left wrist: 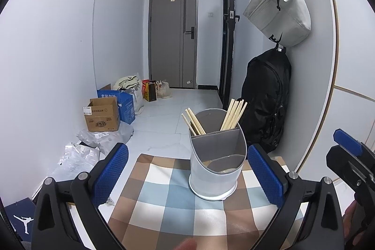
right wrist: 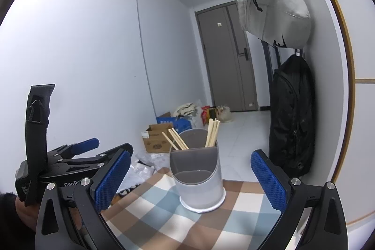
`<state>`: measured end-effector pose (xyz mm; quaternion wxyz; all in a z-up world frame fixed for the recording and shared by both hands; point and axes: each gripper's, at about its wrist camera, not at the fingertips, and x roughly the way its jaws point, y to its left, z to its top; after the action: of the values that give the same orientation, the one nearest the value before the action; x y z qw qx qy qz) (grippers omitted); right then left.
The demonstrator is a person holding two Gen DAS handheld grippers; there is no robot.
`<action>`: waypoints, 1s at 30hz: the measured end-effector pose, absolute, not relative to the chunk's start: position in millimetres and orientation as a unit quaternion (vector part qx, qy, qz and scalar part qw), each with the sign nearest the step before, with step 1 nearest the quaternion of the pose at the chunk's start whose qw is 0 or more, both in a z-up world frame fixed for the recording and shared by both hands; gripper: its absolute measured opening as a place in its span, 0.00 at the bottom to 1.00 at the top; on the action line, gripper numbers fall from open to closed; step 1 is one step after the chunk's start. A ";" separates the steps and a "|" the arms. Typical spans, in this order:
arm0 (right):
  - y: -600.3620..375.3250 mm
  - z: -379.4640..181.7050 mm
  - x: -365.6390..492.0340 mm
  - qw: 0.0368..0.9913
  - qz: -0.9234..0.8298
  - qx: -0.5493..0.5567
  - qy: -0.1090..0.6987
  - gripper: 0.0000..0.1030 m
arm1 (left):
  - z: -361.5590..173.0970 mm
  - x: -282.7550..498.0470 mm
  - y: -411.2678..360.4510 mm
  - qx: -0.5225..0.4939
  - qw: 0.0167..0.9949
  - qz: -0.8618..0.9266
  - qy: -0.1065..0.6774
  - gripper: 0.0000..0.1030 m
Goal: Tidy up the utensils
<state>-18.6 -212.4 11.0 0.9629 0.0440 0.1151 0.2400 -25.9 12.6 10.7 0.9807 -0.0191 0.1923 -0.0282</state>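
A white utensil holder [left wrist: 216, 170] with grey dividers stands on a checked cloth [left wrist: 168, 207]. Wooden chopsticks [left wrist: 233, 115] stick up from its two back compartments; the front compartment looks empty. My left gripper [left wrist: 187, 170] is open and empty, its blue pads either side of the holder, a little short of it. In the right wrist view the holder [right wrist: 199, 179] stands ahead of my right gripper [right wrist: 191, 177], which is open and empty. The left gripper [right wrist: 77, 156] shows there at the left, and the right gripper's tip [left wrist: 346, 142] shows at the left view's right edge.
A black backpack [left wrist: 267, 100] and a grey bag [left wrist: 279, 11] hang on the wall to the right of the table. Cardboard boxes [left wrist: 103, 117] and plastic bags lie on the floor at the left. A grey door [left wrist: 173, 34] closes the corridor.
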 end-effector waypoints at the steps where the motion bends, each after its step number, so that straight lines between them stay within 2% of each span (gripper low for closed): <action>1: -212.1 11.0 -19.0 0.963 0.240 0.043 0.115 1.00 | 10.5 -26.2 12.4 -0.019 0.981 -0.026 0.192 0.96; 30: -209.3 10.9 -17.9 0.963 0.239 0.039 0.122 1.00 | 11.1 -27.9 10.1 -0.017 0.980 -0.029 0.195 0.96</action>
<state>-17.9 -209.3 10.9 0.9625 0.0393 0.1221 0.2389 -27.9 10.1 11.1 0.9803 -0.0170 0.1947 -0.0287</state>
